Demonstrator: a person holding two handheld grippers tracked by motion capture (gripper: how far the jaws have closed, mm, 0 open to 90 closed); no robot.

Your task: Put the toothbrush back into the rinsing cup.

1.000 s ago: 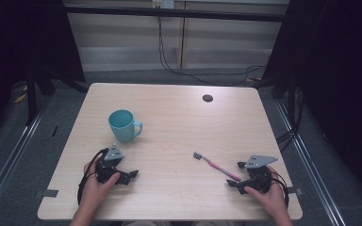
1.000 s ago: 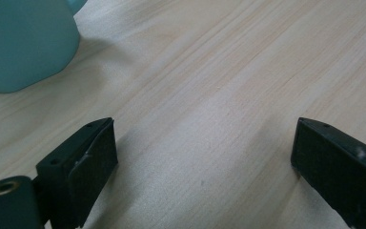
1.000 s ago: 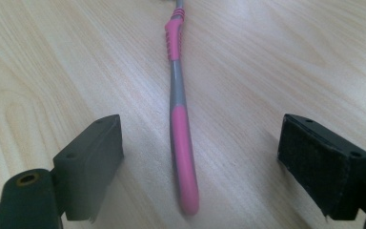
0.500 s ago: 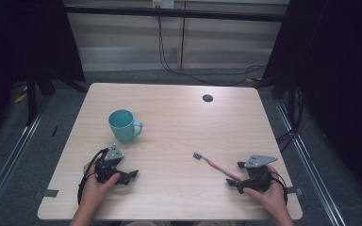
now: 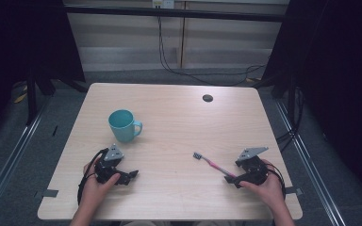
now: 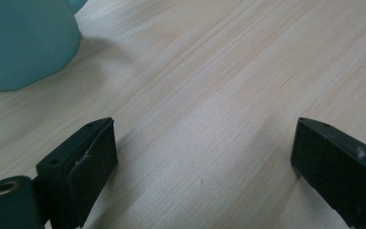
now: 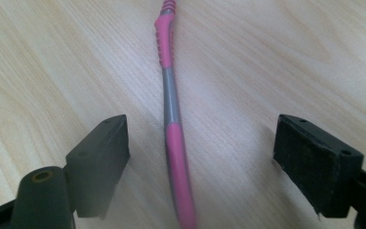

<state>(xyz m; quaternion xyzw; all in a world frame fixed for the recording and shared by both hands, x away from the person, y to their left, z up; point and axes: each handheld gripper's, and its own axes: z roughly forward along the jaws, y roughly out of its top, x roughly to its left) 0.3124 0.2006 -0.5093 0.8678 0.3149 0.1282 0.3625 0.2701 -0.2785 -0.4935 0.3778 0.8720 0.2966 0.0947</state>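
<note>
pink toothbrush (image 7: pixel 174 143) lies on my counter (image 5: pixel 179 117) between the wide-open right tongs (image 7: pixel 200 157), ungrasped; left tongs (image 6: pixel 205 167) gape empty near the teal mug (image 5: pixel 122 125); nothing done yet, i judge.

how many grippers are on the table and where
2. The left gripper rests near the table's front-left edge, below the teal mug, fingers apart. The right gripper sits front-right, fingers open around the pink toothbrush handle.

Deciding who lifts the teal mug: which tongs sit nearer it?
Left. The left tongs rest just in front of the mug; the right tongs are far across, straddling the toothbrush.
</note>
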